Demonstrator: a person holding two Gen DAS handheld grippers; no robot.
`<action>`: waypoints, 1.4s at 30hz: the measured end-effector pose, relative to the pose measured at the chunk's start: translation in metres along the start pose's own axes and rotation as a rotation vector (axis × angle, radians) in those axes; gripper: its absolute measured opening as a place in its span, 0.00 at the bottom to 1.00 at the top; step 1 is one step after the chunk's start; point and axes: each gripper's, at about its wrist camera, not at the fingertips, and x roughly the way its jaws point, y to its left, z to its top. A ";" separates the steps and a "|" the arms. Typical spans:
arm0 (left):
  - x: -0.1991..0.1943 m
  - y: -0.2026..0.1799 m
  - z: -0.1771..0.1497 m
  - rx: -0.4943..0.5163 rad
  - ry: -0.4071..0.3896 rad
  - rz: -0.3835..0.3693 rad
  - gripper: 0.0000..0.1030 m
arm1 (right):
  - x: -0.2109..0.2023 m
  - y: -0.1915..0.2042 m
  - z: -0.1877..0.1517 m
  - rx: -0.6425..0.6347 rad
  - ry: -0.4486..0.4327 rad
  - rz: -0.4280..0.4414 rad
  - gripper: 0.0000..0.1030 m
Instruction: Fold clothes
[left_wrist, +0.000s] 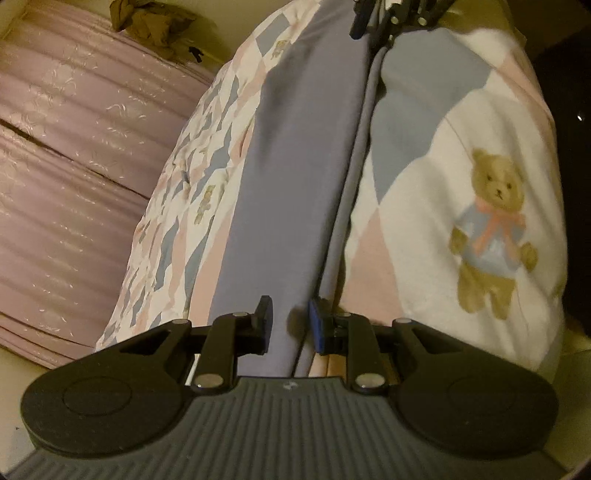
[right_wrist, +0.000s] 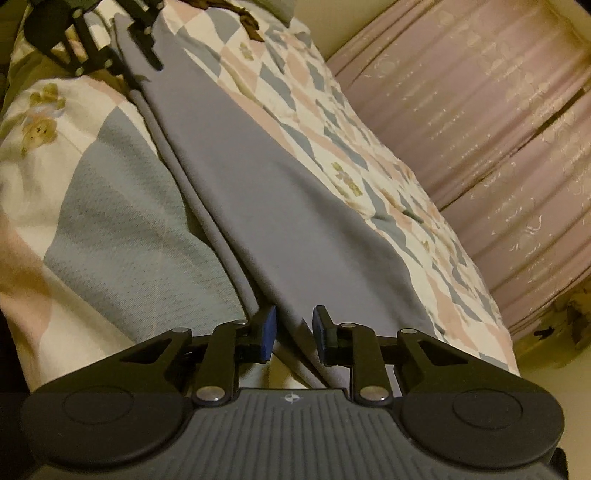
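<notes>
In the left wrist view, a lilac curtain (left_wrist: 74, 155) fills the left side, with a crumpled brown cloth (left_wrist: 151, 22) at upper left. The grey garment (left_wrist: 295, 166) runs down the centre over a teddy-bear blanket (left_wrist: 480, 206). The left gripper (left_wrist: 290, 323), jaws narrowly parted, straddles the garment's near edge. In the right wrist view, the right gripper (right_wrist: 294, 332) does likewise.
</notes>
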 end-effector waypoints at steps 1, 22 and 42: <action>-0.001 0.003 0.001 -0.014 -0.009 -0.004 0.20 | 0.000 0.000 0.001 -0.003 -0.001 0.000 0.23; 0.011 -0.004 -0.005 0.071 -0.001 -0.034 0.01 | -0.003 0.025 -0.008 -0.167 0.008 -0.005 0.00; 0.056 0.064 -0.001 -0.837 0.095 -0.074 0.12 | 0.016 -0.110 -0.090 0.945 0.141 -0.027 0.31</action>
